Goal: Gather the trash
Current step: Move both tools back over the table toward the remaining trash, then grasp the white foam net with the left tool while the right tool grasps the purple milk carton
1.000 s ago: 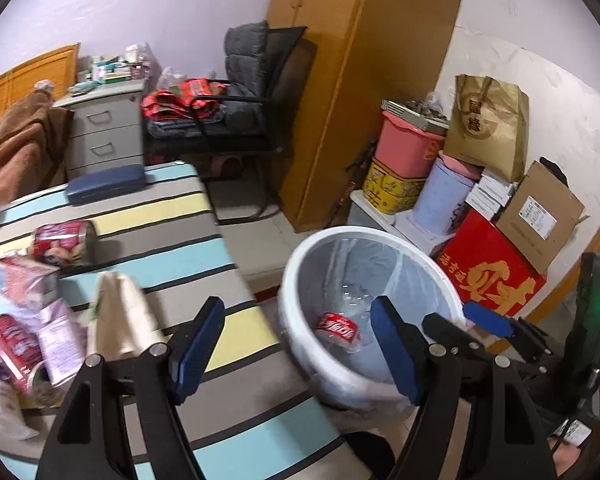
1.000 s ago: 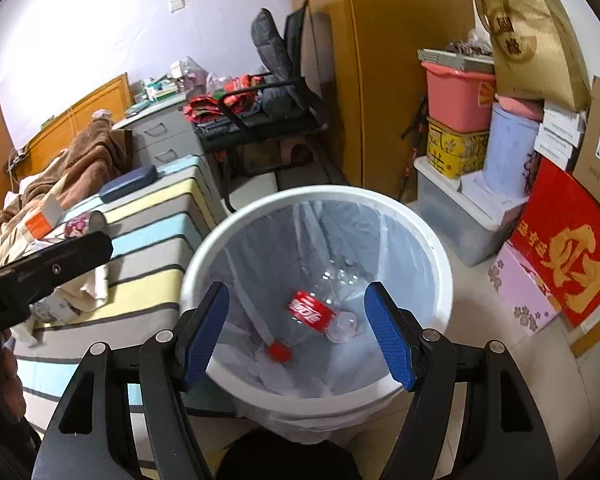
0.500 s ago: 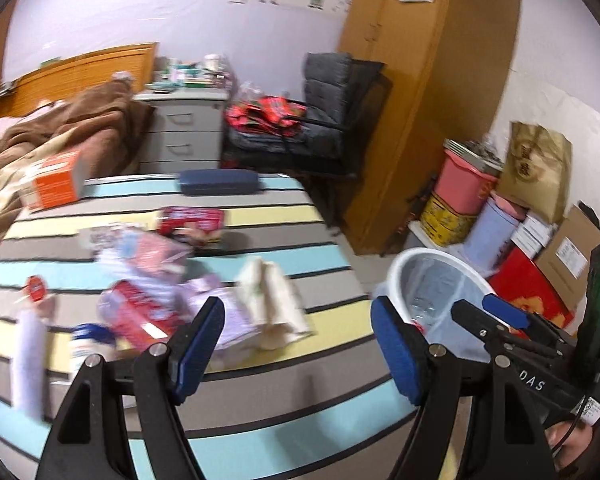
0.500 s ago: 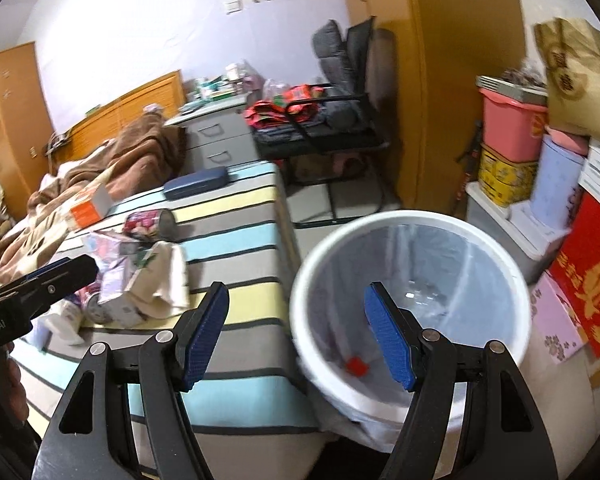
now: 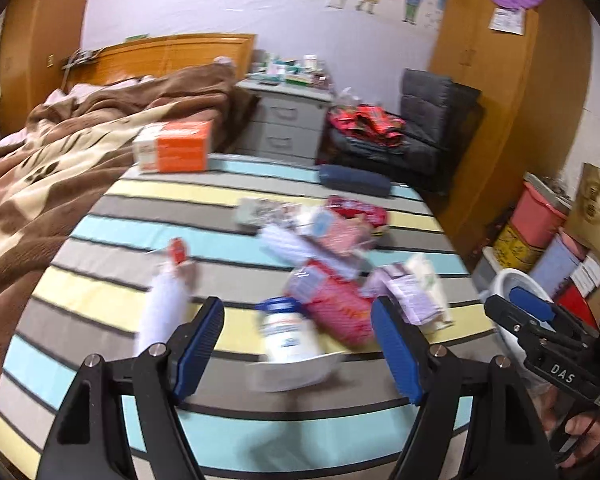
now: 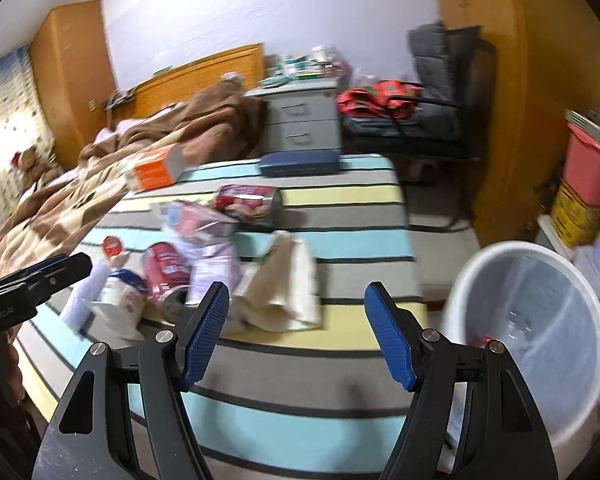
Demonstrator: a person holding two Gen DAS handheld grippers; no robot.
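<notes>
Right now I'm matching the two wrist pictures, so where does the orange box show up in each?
Left wrist view: the orange box sits upper left of centre, at the far edge of the striped cover, against the brown blanket.
Right wrist view: the orange box lies left of centre.
Shared landmark: the navy case.

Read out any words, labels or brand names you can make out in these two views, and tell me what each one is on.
"DAS": white letters on the black body of the right gripper, seen in the left wrist view.
Orange box: print too blurred to read.
White jar: label blurred.
Red can: lettering unreadable.
Red snack packet: unreadable.
Paper notice on the wardrobe: too small.
Left gripper: its white lettering is cut off and blurred.
</notes>
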